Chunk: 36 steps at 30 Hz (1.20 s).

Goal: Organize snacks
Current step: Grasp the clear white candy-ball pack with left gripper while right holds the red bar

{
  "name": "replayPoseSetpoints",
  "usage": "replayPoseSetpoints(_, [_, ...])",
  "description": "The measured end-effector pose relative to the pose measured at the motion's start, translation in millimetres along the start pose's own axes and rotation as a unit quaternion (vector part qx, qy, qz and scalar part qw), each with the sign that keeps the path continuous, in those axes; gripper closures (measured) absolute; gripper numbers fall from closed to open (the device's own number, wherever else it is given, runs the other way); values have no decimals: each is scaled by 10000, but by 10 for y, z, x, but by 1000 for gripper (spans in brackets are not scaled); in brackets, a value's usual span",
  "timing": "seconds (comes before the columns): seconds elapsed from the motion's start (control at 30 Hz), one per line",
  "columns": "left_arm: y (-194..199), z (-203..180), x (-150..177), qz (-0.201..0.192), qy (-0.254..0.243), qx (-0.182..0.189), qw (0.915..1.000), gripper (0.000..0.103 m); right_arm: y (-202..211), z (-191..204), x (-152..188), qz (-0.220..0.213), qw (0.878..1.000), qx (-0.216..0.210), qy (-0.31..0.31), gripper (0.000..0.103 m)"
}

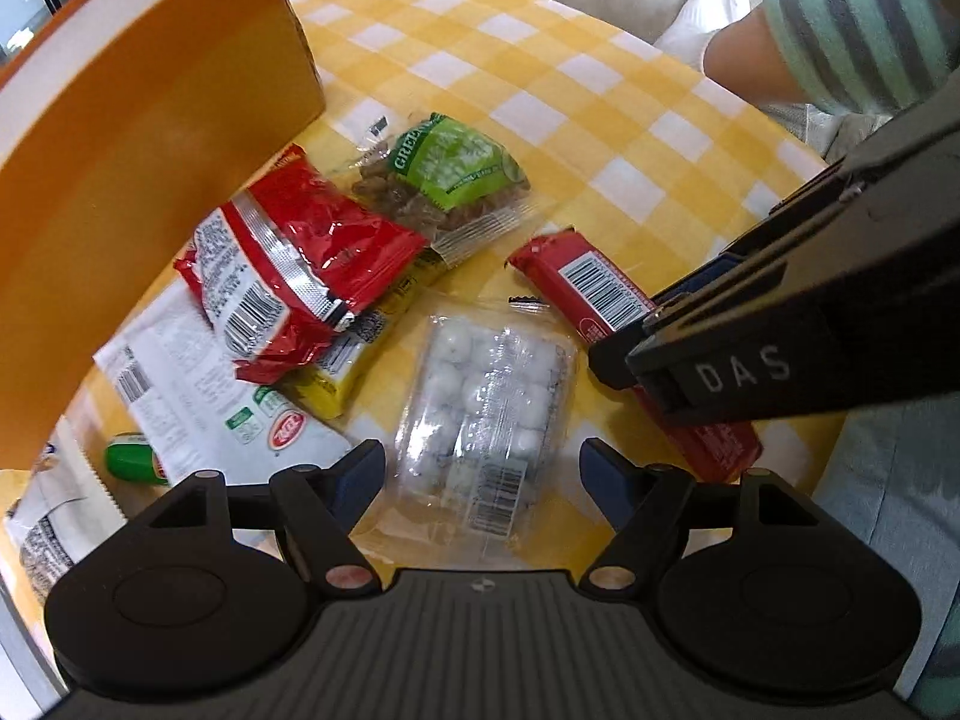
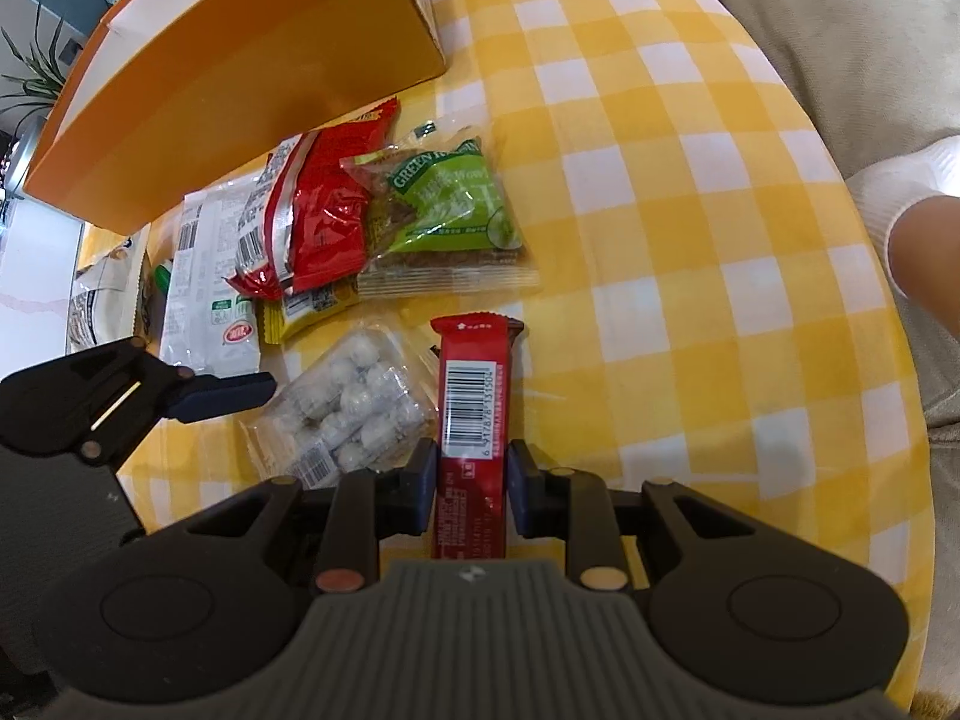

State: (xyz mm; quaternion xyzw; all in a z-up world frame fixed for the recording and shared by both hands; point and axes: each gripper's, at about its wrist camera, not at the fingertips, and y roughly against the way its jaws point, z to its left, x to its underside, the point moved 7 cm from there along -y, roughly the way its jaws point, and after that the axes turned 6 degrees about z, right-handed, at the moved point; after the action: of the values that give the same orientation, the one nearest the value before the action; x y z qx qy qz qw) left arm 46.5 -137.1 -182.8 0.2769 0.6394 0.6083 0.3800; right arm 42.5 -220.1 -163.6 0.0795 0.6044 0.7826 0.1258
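Observation:
A clear pack of white balls lies flat on the yellow checked cloth. My left gripper hangs just over its near end, open, with a fingertip on each side and neither pad touching it. To its right lies a red bar with a barcode. My right gripper is shut on that red bar across its width, and the bar rests on the cloth. One of the left gripper's fingers shows beside the clear pack.
An orange box stands at the back left. In front of it lie a red bag, a green-labelled pack, a yellow pack and a white pack. A person's white sock is beyond the table's right edge.

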Motion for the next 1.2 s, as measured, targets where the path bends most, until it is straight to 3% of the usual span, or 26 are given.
replayPoseSetpoints(0.27, [-47,46,-58,-5,249,56,9997,16,-52,22,-48,-12,10000,40,21,82])
replayPoseSetpoints(0.37, [-69,32,-86,-30,337,98,9994,21,-56,23,-59,-25,10000,45,34,82])
replayPoseSetpoints(0.47, [-41,29,-67,-59,465,76,9989,31,-53,14,-59,-32,10000,38,27,82])
replayPoseSetpoints(0.67, [4,54,-23,-142,878,109,9960,35,-37,9,-62,-76,10000,36,37,82])
replayPoseSetpoints(1.0, [257,150,115,-316,1778,353,9829,36,115,50,-93,-434,9981,253,344,82])
replayPoseSetpoints(1.2, [499,245,174,-638,2281,561,9699,37,199,97,-104,-590,9967,272,482,82])
